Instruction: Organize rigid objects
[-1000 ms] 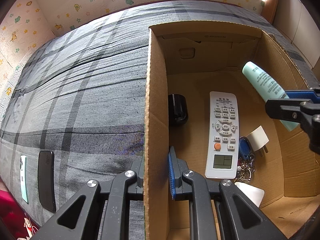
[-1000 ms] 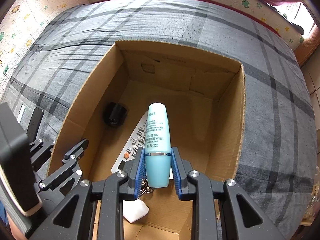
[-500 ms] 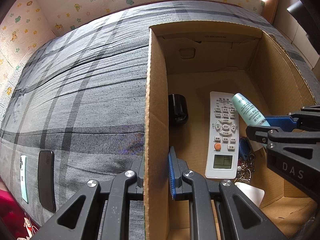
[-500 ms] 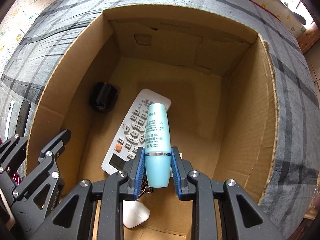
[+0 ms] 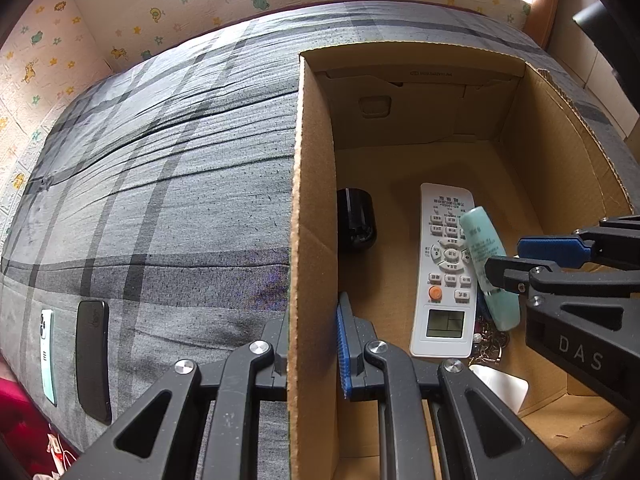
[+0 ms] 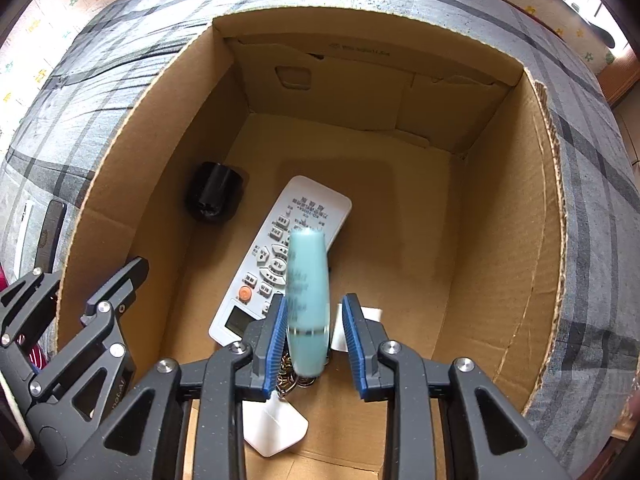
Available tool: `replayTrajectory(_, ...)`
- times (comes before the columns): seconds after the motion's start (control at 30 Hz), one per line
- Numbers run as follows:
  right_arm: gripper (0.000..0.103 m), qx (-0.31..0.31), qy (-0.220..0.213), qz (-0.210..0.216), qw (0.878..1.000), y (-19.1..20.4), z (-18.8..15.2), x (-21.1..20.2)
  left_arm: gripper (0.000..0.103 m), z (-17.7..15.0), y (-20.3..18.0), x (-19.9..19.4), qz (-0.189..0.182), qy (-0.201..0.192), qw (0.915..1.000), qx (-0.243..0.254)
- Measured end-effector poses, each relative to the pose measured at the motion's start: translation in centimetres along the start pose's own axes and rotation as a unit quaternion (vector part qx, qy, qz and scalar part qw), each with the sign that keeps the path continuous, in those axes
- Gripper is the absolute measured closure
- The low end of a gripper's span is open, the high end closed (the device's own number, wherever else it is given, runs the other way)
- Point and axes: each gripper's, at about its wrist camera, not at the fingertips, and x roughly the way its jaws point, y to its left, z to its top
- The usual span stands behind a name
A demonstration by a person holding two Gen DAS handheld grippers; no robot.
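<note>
Far left on the grey plaid bedspread lie a slim mint-backed phone and a glossy black phone, both outside the box, so by my reading they are left to collect. The left gripper has its jaws pinched on the near wall of the brown corrugated cardboard box, steadying it. Inside rest a squat black cylinder, a flat white button remote, a tangle of metal keys and a white plastic wedge. The right gripper stands with jaws parted; the smooth pale-teal tube, blurred, sits loose between them over the remote, apparently just let go.
</note>
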Motion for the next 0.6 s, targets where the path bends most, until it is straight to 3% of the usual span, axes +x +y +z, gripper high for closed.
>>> replayTrajectory(0.6, 0.058, 0.017, -0.069, -0.008, 0.997, -0.9, -0.4, -7.5, 0.086, 0.1, -0.2, 0.0, 0.003, 0.001, 1.0, 0.002)
